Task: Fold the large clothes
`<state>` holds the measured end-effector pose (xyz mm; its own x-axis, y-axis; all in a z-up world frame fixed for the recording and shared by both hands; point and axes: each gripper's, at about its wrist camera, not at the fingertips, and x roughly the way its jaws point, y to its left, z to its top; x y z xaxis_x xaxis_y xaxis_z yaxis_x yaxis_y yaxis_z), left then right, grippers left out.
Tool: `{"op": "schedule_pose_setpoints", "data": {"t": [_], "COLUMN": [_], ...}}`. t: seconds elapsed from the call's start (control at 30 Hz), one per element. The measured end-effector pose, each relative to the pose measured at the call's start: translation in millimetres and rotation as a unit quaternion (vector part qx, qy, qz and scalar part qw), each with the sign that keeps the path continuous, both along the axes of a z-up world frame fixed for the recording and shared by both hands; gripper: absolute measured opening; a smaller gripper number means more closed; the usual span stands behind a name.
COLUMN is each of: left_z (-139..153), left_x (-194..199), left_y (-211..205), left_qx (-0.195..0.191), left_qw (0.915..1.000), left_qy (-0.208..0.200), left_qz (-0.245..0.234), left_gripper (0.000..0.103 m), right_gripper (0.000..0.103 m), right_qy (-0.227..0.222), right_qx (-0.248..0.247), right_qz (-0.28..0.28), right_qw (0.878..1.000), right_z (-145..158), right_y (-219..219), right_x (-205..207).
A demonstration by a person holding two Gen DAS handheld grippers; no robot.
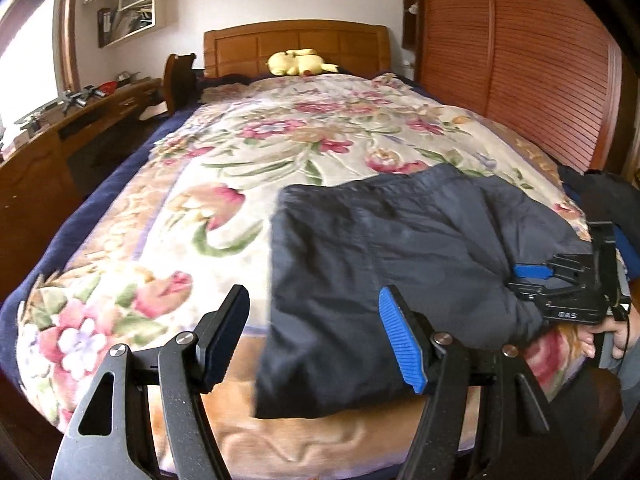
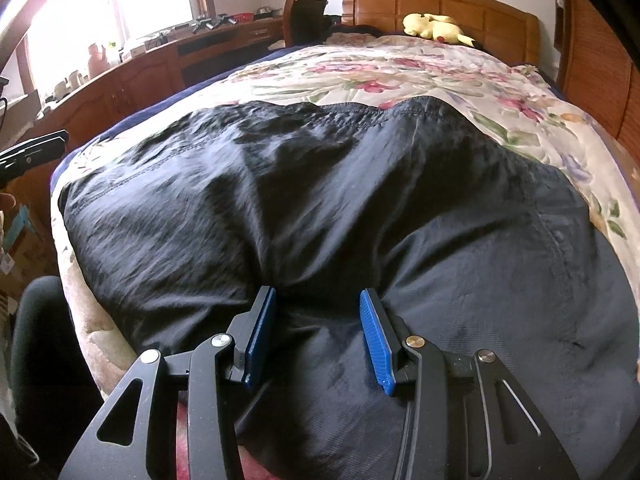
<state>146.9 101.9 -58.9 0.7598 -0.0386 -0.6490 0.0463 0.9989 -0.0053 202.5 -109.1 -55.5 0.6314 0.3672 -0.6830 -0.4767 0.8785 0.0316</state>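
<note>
Left gripper point(image 1: 316, 336) nearest, jaws apart, gripping nothing, above the near edge of the dark navy garment point(image 1: 400, 248). Right gripper point(image 2: 318, 336) — jaws parted, fabric bunched between the pads; grip cannot be told. Garment spread on floral bedspread point(image 1: 208, 168). Farther back — yellow plush toy point(image 1: 298, 62), wooden headboard point(image 1: 296, 40).

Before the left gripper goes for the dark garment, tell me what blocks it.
Nothing visible does. The left gripper hangs open above the garment's near left edge, only floral bedspread around. The right gripper sits on the cloth farther right.
</note>
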Motion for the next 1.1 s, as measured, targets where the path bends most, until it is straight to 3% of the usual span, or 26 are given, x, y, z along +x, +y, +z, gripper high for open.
{"op": "schedule_pose_setpoints", "data": {"t": [0.23, 0.63, 0.77, 0.93, 1.1], "left_z": [-12, -72, -79, -82, -82], "left_x": [4, -9, -14, -22, -31], "left_y": [24, 37, 38, 33, 28], "left_qx": [0.001, -0.032, -0.060, -0.059, -0.066], "left_qw": [0.9996, 0.9957, 0.9936, 0.9936, 0.9934], "left_qy": [0.013, 0.075, 0.080, 0.078, 0.074], "left_qz": [0.025, 0.045, 0.052, 0.057, 0.057], "left_gripper": [0.068, 0.068, 0.068, 0.068, 0.058], "right_gripper": [0.045, 0.045, 0.045, 0.045, 0.045], "right_qy": [-0.008, -0.026, -0.028, -0.036, -0.041], "right_qx": [0.006, 0.009, 0.010, 0.011, 0.014], "right_qz": [-0.001, 0.000, 0.001, 0.001, 0.003], "right_qw": [1.000, 1.000, 1.000, 0.999, 0.999], "right_z": [-3, -7, -7, -9, -9], "right_y": [0, -3, -3, -4, -6], "right_x": [-2, -9, -11, -13, -16]}}
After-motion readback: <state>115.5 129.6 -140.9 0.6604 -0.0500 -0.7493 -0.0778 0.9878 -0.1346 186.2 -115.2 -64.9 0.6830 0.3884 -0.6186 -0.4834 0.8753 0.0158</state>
